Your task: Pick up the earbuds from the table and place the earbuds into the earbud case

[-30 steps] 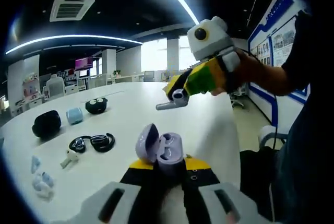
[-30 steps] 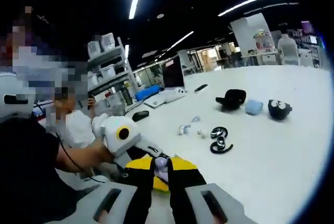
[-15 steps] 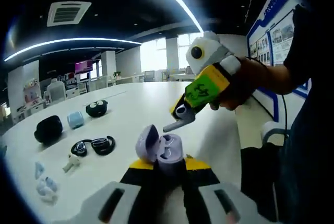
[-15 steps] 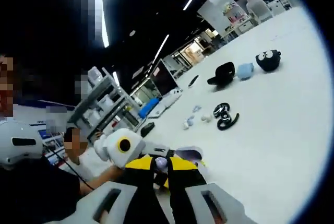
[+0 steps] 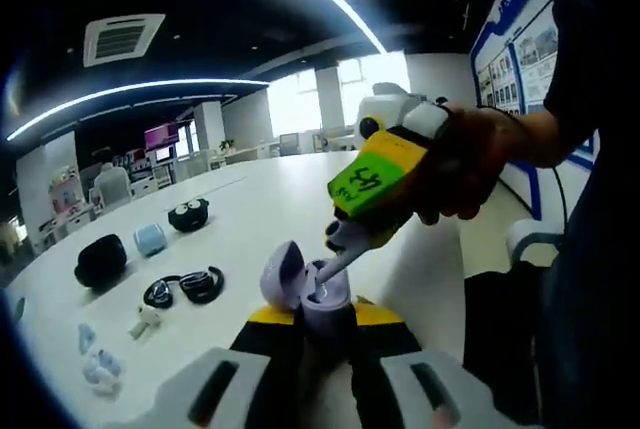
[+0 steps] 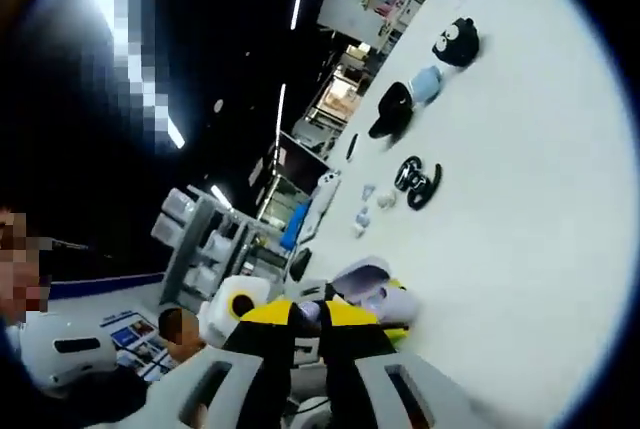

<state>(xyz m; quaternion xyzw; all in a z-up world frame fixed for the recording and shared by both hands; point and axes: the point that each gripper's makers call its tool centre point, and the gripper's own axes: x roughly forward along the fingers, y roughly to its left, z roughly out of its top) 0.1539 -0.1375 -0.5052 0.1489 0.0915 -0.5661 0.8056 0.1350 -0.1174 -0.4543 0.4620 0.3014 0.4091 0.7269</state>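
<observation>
Left gripper (image 5: 318,321) jaws clamp the open lilac earbud case (image 5: 310,284), frame centre-bottom. Right gripper (image 5: 340,241) jaws pinch an earbud (image 5: 336,262), stem tip apparently touching the case's well; contact unclear.

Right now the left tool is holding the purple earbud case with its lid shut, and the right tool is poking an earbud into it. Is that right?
Not quite: the lid is open, not shut. In the left gripper view the left tool holds the purple earbud case with its lid flipped up, and the right tool is lowering the earbud into it.
</observation>
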